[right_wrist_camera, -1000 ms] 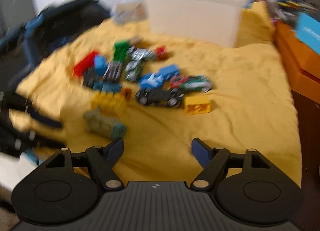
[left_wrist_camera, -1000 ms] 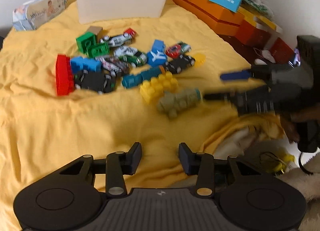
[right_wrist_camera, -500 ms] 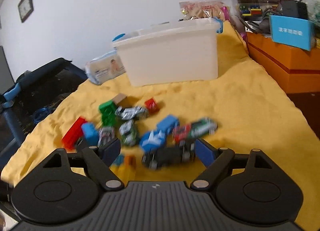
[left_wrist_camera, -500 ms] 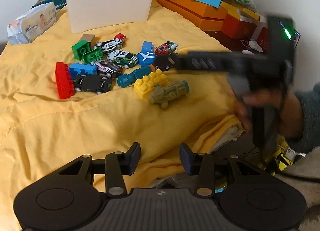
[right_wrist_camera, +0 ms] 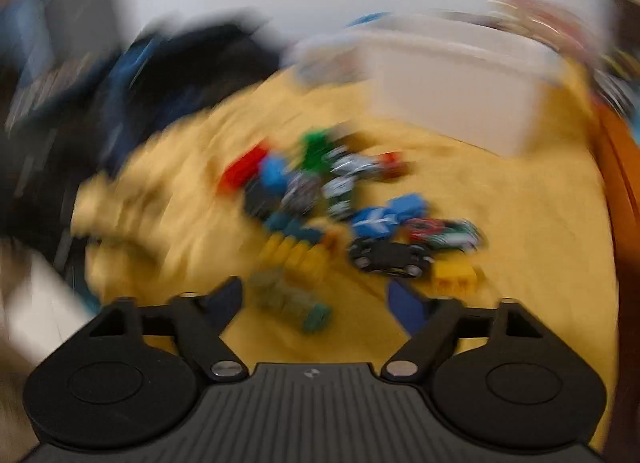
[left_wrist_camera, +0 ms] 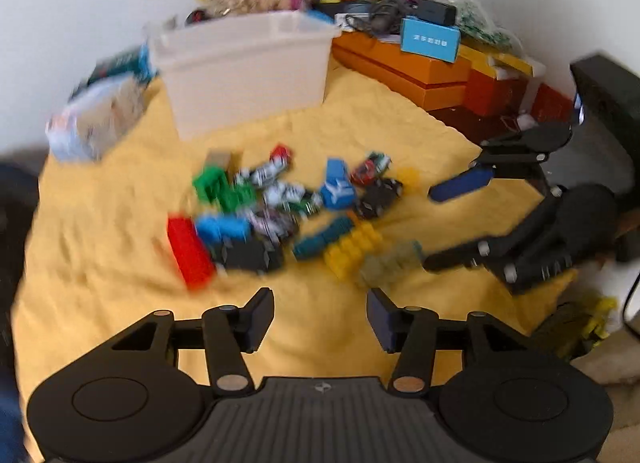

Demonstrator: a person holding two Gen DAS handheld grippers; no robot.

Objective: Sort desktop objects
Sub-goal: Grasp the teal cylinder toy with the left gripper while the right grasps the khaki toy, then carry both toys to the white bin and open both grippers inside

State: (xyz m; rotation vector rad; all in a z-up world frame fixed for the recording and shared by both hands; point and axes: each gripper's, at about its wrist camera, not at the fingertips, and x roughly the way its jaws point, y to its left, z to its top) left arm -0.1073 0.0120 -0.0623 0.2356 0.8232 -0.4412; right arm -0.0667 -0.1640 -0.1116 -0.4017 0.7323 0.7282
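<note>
Left claw [left_wrist_camera: 320,313] opening, right claw [right_wrist_camera: 314,301] closing, both empty.

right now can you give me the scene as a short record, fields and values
surface: yellow cloth
toys: pile of bricks and cars mid-cloth, blurred
nearest toy: grey-green toy just ahead of the right gripper
bin: white bin behind the pile, contents not visible
left gripper: jaws opening, nothing between them
right gripper: jaws closing, pads not on any toy
sorted so far: cannot tell
</note>
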